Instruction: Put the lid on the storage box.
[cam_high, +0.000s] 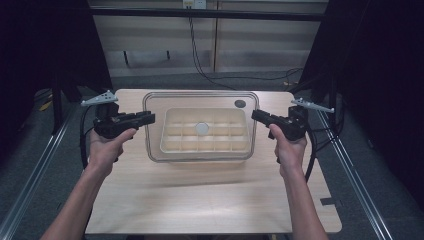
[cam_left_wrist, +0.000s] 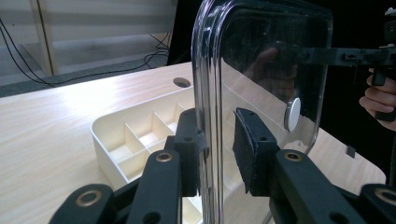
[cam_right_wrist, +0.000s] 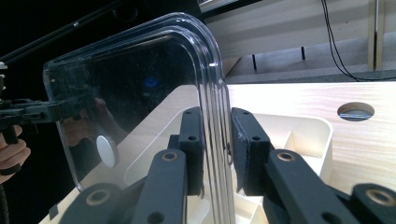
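Lying flat above the cream divided tray (cam_high: 205, 131) on the desk (cam_high: 210, 200): clear lid (cam_high: 200, 97), rounded corners, a small round white knob (cam_high: 201, 128) at its centre. Covering the tray fully and overhanging it on all sides.

Left hand-held gripper (cam_high: 148, 118): reaching in from the lid's left edge, pads straddling the rim. In the left gripper view (cam_left_wrist: 215, 149), one pad (cam_left_wrist: 190, 151) touching the rim, the other pad (cam_left_wrist: 250, 149) standing slightly off the clear panel; not fully clamping, jaws partly apart around the edge.

Right hand-held gripper (cam_high: 256, 115): meeting the lid's right edge. In the right gripper view (cam_right_wrist: 215, 147), both pads (cam_right_wrist: 192, 147) sitting close against the rim on either side, apparently pinching it; firm contact on the far pad not certain.

Both hands (cam_high: 107, 147) holding the tools level, opposite each other across the lid. Tray (cam_left_wrist: 135, 135) resting on the desk beneath the lid (cam_left_wrist: 261, 60), compartments appearing empty. Round hole (cam_right_wrist: 356, 111) showing in the desk surface near the tray's far corner.
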